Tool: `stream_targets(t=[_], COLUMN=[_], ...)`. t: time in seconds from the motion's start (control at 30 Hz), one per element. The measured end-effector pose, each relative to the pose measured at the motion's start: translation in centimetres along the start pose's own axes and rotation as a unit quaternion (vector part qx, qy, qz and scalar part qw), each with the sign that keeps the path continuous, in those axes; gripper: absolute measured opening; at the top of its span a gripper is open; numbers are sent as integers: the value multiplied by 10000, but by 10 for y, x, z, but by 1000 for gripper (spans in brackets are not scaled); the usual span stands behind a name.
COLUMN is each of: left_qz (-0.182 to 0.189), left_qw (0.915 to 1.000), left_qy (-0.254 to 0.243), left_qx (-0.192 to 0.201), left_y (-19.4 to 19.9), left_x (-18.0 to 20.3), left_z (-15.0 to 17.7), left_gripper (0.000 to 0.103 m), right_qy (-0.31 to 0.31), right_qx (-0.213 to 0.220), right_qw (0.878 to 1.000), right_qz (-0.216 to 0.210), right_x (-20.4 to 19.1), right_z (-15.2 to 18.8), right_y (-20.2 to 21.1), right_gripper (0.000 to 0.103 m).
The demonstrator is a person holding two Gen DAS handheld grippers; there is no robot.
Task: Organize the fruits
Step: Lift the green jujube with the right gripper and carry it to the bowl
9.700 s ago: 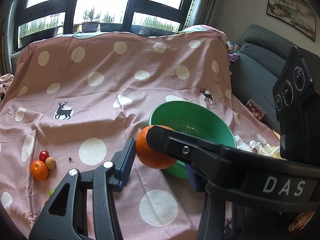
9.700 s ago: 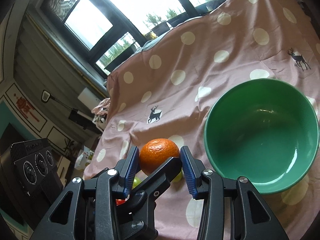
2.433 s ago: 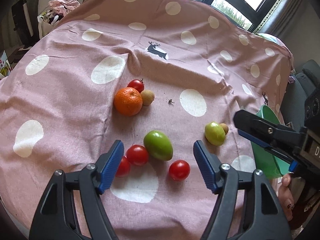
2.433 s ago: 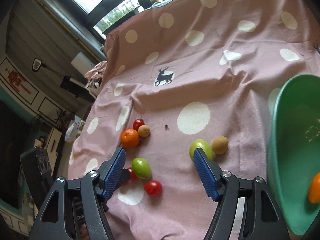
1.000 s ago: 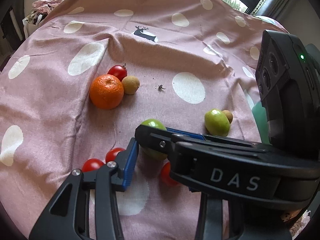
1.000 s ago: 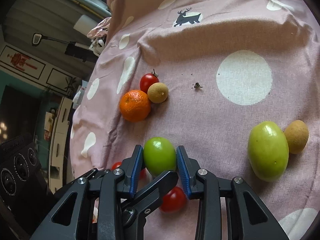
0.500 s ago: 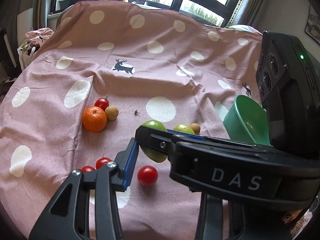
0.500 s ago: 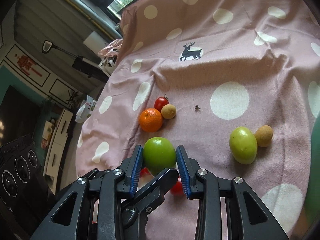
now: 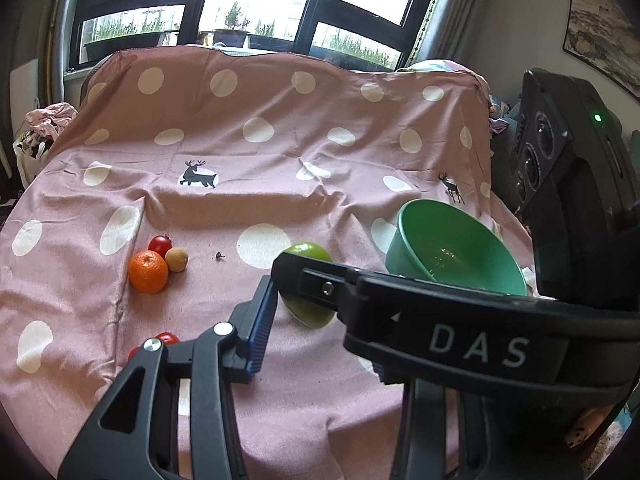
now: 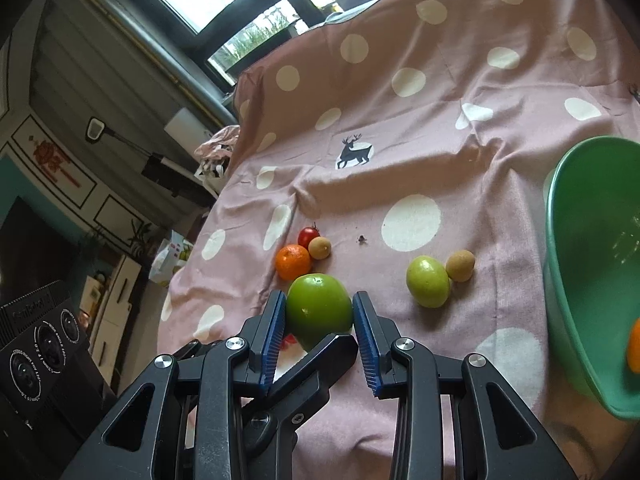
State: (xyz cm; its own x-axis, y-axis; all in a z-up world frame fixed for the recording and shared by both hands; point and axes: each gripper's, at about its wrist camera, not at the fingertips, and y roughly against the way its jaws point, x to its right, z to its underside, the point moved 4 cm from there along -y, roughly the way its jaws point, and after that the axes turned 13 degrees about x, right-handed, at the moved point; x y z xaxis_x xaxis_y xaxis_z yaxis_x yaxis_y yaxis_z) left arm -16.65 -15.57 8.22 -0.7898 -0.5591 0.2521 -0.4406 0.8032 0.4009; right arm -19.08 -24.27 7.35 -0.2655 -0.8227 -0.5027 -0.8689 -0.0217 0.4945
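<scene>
Green fruit [image 10: 318,307] clamped and lifted clear of cloth; transfer to green bowl [image 10: 580,280] pending.

Held between both blue pads of right gripper [image 10: 319,326], with one finger of left gripper [image 9: 316,320] crossing just beneath; whether the left pads press on the fruit cannot be told, since the right gripper's body covers the far finger. In bowl: one orange fruit [image 10: 634,345], cut off at frame edge; rest of bowl interior out of view. Left on pink cloth [image 10: 440,128]: orange [image 10: 293,261], red tomato [image 10: 308,237], tan fruit [image 10: 320,247], lighter green fruit [image 10: 427,281] touching brown fruit [image 10: 460,265]. More tomatoes [image 9: 166,338] near front edge, partly hidden behind fingers; count uncertain.
</scene>
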Motion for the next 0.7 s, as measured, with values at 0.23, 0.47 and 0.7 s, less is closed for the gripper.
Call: stream_targets(t=[0.23,0.47,0.7], left_qz=[138,346,677], left_qw=[9994,9970,9939], left_qy=[-224,-562,-740], left_qx=[207,407,449], left_y=[3,-1,-16], left_x=[21,59,94], left_z=[-12,-25,-30], left_gripper=[41,41,41], right_qy=[19,-194,-462], right_qx=[311,764,1125], right_qw=[9995,9969,9925], right_qz=[6,-46,110], right_x=[2,20,47], right_z=[-11,-28,-39], right_y=[19,51,78], right_gripper=[38,38,38])
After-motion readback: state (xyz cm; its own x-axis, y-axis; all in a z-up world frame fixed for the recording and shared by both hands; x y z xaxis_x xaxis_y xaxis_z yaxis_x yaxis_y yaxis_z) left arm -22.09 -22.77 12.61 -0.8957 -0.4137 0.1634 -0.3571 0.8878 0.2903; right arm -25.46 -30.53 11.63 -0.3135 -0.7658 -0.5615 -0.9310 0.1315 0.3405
